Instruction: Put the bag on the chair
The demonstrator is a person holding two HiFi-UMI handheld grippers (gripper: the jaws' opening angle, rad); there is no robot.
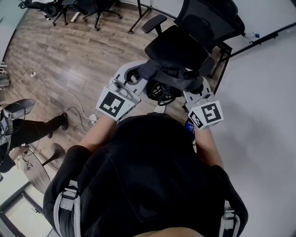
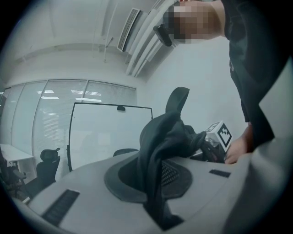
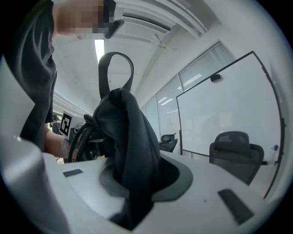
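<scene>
Our left tool (image 1: 133,76) and right tool (image 1: 196,88) each clamp the bag (image 1: 162,71) — the chair (image 1: 175,44) stands just ahead, equally near both.

Chair (image 1: 185,46) backrest top cut by frame edge; base mostly hidden behind bag (image 1: 166,73), person (image 1: 148,176)

Wood-plank floor (image 1: 69,55), with a white cable (image 1: 69,94) running to a power strip (image 1: 92,119). Black office chairs (image 1: 95,9), grouped at the far end. Black-framed whiteboard (image 2: 107,135), standing before a glass wall.
</scene>
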